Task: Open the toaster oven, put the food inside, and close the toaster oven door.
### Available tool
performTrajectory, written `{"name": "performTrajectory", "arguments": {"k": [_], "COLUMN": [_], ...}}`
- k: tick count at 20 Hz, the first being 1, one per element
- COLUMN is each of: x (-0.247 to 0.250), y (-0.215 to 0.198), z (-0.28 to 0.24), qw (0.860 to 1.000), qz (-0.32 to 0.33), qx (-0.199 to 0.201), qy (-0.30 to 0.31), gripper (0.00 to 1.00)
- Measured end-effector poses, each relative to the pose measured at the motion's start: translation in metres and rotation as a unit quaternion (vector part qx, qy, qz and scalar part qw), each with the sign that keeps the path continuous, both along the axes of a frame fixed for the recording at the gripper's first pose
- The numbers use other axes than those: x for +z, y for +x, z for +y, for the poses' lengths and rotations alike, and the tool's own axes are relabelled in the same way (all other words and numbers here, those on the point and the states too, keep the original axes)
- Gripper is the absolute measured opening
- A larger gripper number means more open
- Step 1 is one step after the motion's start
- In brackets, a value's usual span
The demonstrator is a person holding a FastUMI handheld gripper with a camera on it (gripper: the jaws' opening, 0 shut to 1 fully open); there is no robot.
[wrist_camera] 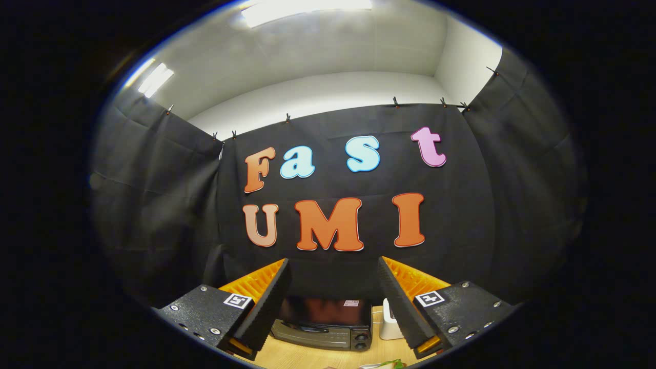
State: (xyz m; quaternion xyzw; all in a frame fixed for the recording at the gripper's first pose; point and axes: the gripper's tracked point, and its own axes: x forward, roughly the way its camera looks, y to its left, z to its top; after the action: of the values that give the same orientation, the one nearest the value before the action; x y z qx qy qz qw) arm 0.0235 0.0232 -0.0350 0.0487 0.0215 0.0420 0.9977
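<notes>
My gripper (pixel 333 287) hangs w/ fingers spread wide, released, nothing between them, touching nothing. I'm looking fwd along both fingers (pixel 266 302), tilted up some, so most of what's ahead is the booth's black cloth wall (pixel 154 205) and a pale ceiling w/ lit light panels (pixel 302 10).

Toaster oven (pixel 324 323) sits low betw. my fingers, beyond the tips and well apart from them, on a light wood table (pixel 307 356). It's dark, w/ a glass door; door looks closed, handle bar across its front, two knobs (pixel 363 341) at its right end, nearer my right finger. Glass reflects reddish; can't tell what's inside.

Just right of the oven, close by my right finger, a small white object (pixel 389 325) stands upright on the table; partly hidden by that finger, can't tell what it is.

Nearer to me than the oven, below and betw. the fingers toward the right one, a bit of food (pixel 392 364) shows at the table's near edge: something green w/ a pale rim under it, maybe a plate. Too cut off to say more. Not touching my fingers.
</notes>
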Motion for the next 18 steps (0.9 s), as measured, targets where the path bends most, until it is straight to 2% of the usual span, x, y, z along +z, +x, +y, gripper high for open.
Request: {"name": "performTrajectory", "arguments": {"k": [6, 13, 18], "x": [-0.051, -0.127, -0.189], "y": [0.021, 0.05, 0.071], "z": [0.03, 0.078, 0.103], "qw": [1.0, 0.997, 0.993], "qz": [0.022, 0.067, 0.105], "qx": [0.009, 0.038, 0.044], "qy": [-0.017, -0.018, -0.016], "gripper": [1.0, 1.0, 1.0]}}
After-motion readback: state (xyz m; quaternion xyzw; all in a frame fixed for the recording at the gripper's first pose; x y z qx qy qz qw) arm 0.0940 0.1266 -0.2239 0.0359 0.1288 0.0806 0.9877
